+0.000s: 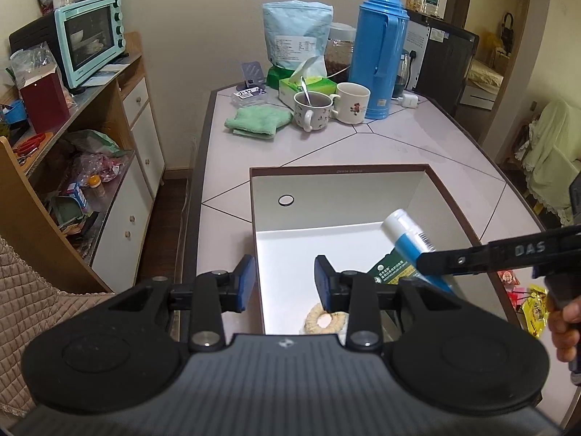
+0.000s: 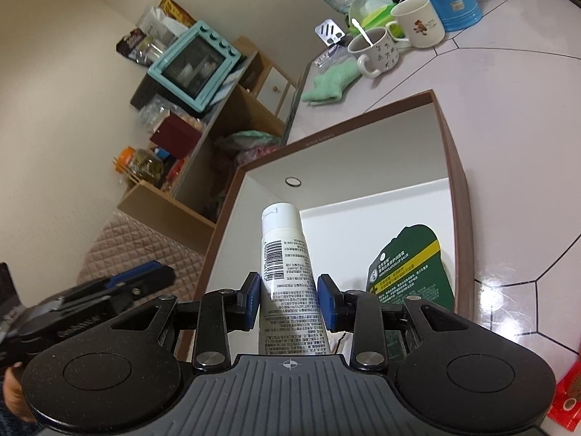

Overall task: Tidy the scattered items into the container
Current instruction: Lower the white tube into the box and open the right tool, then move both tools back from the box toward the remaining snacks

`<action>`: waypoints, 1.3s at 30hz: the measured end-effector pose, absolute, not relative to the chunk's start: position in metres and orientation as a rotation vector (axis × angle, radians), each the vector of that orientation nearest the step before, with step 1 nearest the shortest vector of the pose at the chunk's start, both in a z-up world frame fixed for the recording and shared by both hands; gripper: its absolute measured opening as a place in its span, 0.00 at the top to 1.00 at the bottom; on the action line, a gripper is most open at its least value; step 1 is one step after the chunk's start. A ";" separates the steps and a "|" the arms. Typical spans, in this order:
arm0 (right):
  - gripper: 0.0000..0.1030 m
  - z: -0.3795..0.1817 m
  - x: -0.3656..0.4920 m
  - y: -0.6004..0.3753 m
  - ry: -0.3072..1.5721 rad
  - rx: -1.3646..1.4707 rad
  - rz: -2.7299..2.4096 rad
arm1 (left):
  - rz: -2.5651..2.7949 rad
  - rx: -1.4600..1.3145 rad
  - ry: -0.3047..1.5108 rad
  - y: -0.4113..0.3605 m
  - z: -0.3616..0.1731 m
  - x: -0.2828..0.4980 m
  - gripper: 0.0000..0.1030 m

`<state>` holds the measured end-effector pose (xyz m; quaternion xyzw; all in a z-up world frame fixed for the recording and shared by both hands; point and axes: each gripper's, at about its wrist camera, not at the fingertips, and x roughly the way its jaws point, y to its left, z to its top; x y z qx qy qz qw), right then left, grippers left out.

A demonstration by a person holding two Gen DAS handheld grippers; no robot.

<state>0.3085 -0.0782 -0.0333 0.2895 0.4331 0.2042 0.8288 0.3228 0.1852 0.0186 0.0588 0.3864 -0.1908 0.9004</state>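
Observation:
A brown-rimmed box (image 1: 341, 170) with a white inside stands on the table. In it lie a dark green lip-salve card (image 1: 390, 272) and a beige ring-shaped item (image 1: 324, 321). A white and blue tube (image 1: 406, 235) hangs tilted over the box's right part, with my right gripper (image 1: 426, 265) shut on its lower end. In the right wrist view the tube (image 2: 287, 265) sits between the blue pads of the right gripper (image 2: 289, 301), cap pointing into the box (image 2: 458, 167), beside the green card (image 2: 410, 272). My left gripper (image 1: 284, 283) is open above the box's left wall, holding nothing.
At the table's far end stand two mugs (image 1: 314, 110), a blue thermos (image 1: 381, 54), a green cloth (image 1: 256, 121), a tissue box and a pale blue bag. A cabinet with a mint oven (image 1: 90, 38) lines the left side. Snack packets (image 1: 533, 307) lie right of the box.

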 end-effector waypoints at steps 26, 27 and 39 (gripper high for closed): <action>0.07 0.003 0.285 -0.070 0.869 0.397 0.399 | -0.419 0.106 0.865 0.176 0.006 0.296 0.59; 0.07 0.005 0.279 -0.069 0.874 0.370 0.394 | -0.420 0.105 0.869 0.175 0.005 0.292 0.58; 0.06 -0.001 0.220 -0.082 0.906 0.268 0.286 | -0.407 0.095 0.893 0.171 0.003 0.249 0.41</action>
